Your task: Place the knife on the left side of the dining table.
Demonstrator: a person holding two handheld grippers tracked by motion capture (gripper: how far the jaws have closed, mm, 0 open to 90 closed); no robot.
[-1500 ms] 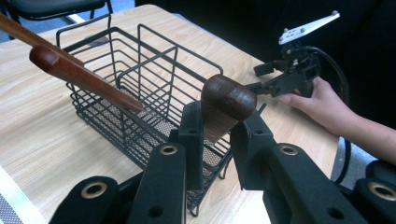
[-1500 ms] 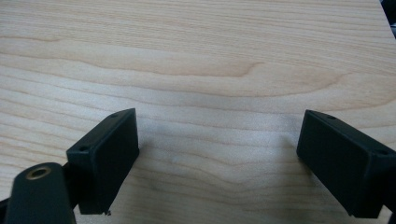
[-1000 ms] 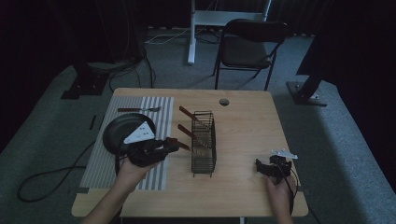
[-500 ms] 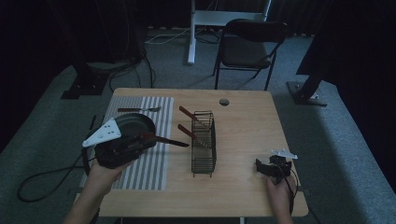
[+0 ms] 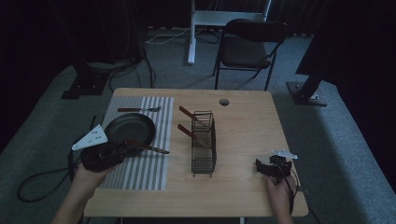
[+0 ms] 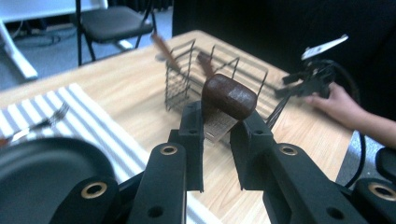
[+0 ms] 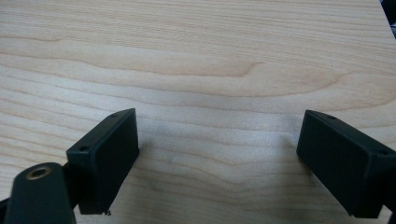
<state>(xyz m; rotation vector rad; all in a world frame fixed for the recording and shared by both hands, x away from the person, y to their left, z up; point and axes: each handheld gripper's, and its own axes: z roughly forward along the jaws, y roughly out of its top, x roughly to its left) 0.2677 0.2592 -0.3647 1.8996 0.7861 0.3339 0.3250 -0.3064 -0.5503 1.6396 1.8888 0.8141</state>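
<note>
My left gripper [image 5: 122, 148] is at the table's left, over the striped mat, shut on a brown-handled utensil [image 5: 144, 146] that points right toward the rack. In the left gripper view the rounded brown handle end [image 6: 229, 95] sticks out just past the jaws. Which part of the utensil the jaws pinch is hidden. A black frying pan [image 5: 130, 128] lies on the mat right beside this gripper, also showing as the pan [image 6: 42, 172]. My right gripper [image 5: 267, 167] rests low at the table's right front, open, with bare wood between its jaws [image 7: 217, 163].
A wire rack [image 5: 203, 142] stands mid-table holding two brown-handled utensils [image 5: 187, 113]. A fork [image 5: 138, 109] lies at the far end of the striped mat [image 5: 140, 172]. A round hole [image 5: 224, 101] marks the far table edge. A black chair [image 5: 247, 46] stands beyond the table.
My left hand and gripper have drawn back leftward from near the rack, carrying the brown-handled utensil over the mat beside the pan. The right gripper has stayed put.
</note>
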